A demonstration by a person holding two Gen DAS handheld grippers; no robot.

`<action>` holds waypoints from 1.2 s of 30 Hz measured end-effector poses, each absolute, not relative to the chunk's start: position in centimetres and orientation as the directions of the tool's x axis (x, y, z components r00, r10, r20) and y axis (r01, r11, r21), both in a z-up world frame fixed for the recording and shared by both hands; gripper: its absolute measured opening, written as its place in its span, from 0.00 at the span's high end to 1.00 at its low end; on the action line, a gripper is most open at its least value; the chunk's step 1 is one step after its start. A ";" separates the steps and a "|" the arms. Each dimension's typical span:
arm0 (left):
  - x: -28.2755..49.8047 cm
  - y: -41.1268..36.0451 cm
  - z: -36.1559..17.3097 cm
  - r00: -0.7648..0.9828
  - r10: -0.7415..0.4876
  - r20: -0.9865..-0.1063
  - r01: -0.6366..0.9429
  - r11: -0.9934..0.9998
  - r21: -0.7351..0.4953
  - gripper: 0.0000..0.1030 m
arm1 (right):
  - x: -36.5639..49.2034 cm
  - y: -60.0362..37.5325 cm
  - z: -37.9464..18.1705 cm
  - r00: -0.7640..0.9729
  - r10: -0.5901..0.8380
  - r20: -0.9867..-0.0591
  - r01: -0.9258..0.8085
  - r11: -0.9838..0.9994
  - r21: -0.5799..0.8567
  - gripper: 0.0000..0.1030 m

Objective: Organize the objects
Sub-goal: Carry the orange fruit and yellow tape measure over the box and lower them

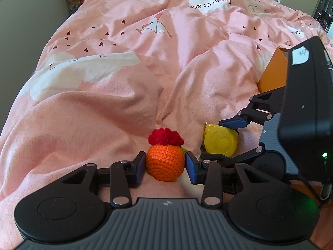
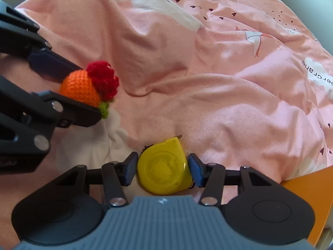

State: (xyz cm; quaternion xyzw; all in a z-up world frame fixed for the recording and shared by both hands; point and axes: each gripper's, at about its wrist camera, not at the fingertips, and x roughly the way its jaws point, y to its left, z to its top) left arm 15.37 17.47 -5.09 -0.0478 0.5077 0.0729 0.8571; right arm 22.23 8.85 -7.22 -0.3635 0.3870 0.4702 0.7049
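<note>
On the bedspread (image 1: pixel 87 112), both grippers clamp toys: left gripper (image 1: pixel 165 165) crochet ball (image 1: pixel 165 162), right gripper (image 2: pixel 163 169) yellow tape measure (image 2: pixel 164 170)

Open pink duvet (image 1: pixel 124 108) ahead; orange box (image 1: pixel 272 73) perhaps crowding the right.

Orange crochet ball (image 1: pixel 165 164), red tuft; yellow tape measure (image 2: pixel 164 171); pink heart-print duvet (image 1: pixel 124 95)

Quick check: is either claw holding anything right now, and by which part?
Left claw brackets the crocheted orange toy across its round body; right claw brackets the yellow tape measure across its case edges. Firm clamping cannot be confirmed.
</note>
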 end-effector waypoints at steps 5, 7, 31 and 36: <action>14.6 16.5 -4.1 0.502 0.058 -0.863 -0.150 0.988 -0.022 0.56 | 21.6 7.1 -4.6 0.262 0.434 -0.862 -0.932 0.346 -0.109 0.47; 14.1 16.2 -3.3 0.523 0.038 -0.852 -0.150 0.988 -0.048 0.56 | 21.1 5.9 -3.1 0.269 0.457 -0.848 -0.924 0.372 -0.093 0.47; 15.4 -0.9 3.7 0.577 -0.382 -0.722 0.361 0.912 -0.194 0.56 | 21.9 -18.5 6.2 0.535 0.356 -0.766 -0.699 0.696 -0.165 0.47; 17.5 -4.0 2.4 0.531 -0.395 -0.750 0.438 0.885 -0.156 0.56 | 24.1 -20.2 3.4 0.523 0.287 -0.802 -0.717 0.657 -0.233 0.47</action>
